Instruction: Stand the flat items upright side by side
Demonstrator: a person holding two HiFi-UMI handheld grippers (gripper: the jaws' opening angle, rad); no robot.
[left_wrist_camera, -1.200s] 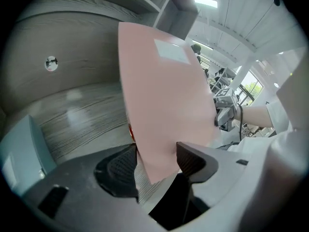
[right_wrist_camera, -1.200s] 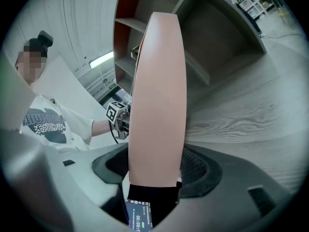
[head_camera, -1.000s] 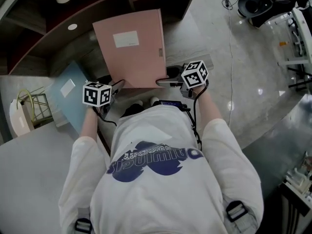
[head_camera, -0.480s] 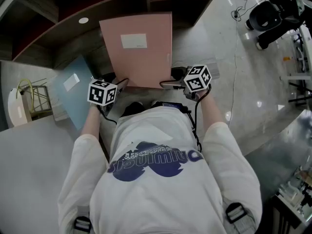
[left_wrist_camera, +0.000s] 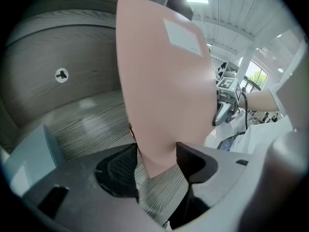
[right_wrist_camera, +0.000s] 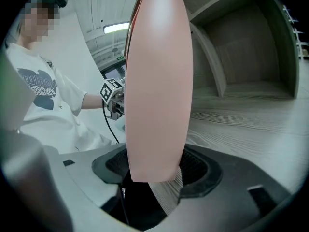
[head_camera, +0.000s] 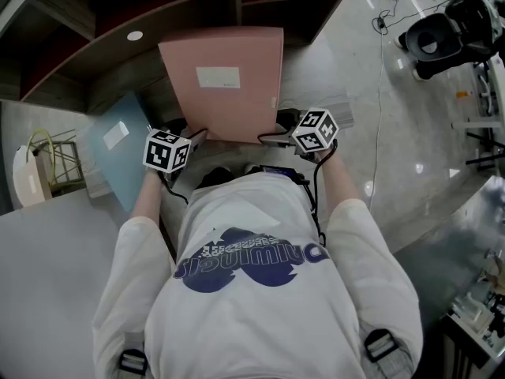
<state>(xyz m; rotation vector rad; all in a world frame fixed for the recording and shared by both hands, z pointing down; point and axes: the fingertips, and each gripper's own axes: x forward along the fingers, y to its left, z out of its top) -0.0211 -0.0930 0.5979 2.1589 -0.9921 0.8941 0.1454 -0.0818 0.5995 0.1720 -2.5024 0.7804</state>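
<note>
A pink folder (head_camera: pixel 225 81) with a white label is held up in front of me by its near edge, one gripper at each near corner. In the head view my left gripper (head_camera: pixel 193 136) grips the near left corner and my right gripper (head_camera: pixel 268 138) the near right corner. The left gripper view has the folder's corner (left_wrist_camera: pixel 159 105) wedged between both pads of the left gripper (left_wrist_camera: pixel 155 158). The folder's edge (right_wrist_camera: pixel 157 91) fills the gap between the pads of the right gripper (right_wrist_camera: pixel 154 166). A pale blue folder (head_camera: pixel 118 152) leans at the left, untouched.
Dark wooden shelf compartments (head_camera: pixel 158 6) run across the far side above a grey wood-grain surface (head_camera: pixel 126 85). A wire rack (head_camera: pixel 47 164) stands at far left. A black office chair (head_camera: pixel 442 38) sits on the shiny floor at upper right.
The pink folder sits slightly higher and further right in the head view. The right gripper's marker cube has rolled. Both grips stay on the folder.
</note>
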